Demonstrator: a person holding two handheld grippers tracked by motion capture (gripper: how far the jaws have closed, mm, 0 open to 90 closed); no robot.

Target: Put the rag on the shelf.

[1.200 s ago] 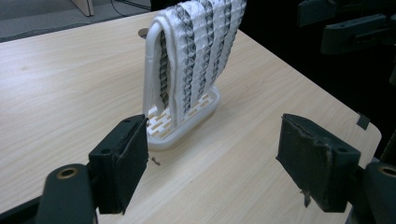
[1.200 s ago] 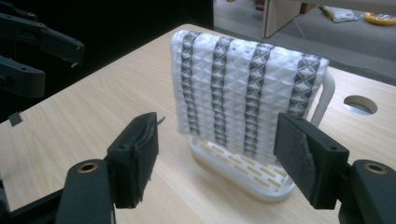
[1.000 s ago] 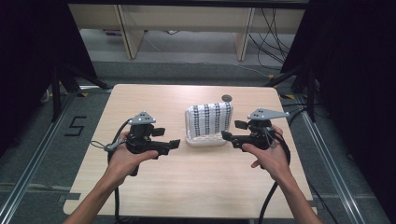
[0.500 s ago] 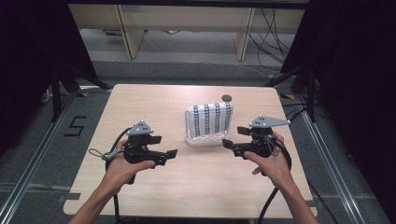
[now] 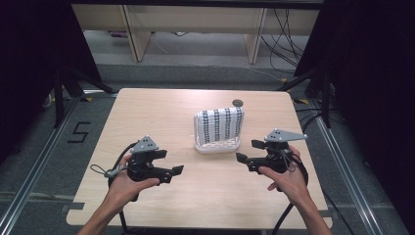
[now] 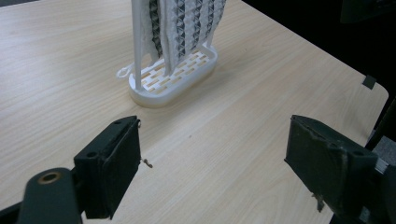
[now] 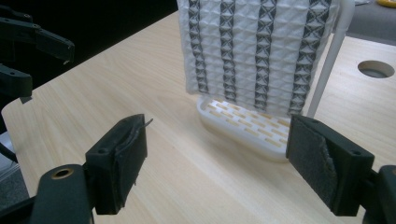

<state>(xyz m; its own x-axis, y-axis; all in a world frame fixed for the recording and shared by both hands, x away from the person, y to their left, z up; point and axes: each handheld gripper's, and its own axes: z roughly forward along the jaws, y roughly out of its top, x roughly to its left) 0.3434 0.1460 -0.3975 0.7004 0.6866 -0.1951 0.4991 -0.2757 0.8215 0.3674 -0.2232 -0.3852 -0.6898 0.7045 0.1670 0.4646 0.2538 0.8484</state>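
Table hole (image 7: 376,68) beside draped rack (image 7: 261,56)

On my desk (image 5: 161,112) the rack (image 5: 218,145) stands right of centre, nearer the far edge, with the cloth (image 5: 220,125) hanging on it. A round hole (image 5: 238,103) in the desk lies just behind the rack, beside the far edge. My left gripper (image 5: 176,171) sits toward the near-left corner, my right gripper (image 5: 244,154) toward the right edge, with the rack between and beyond them.
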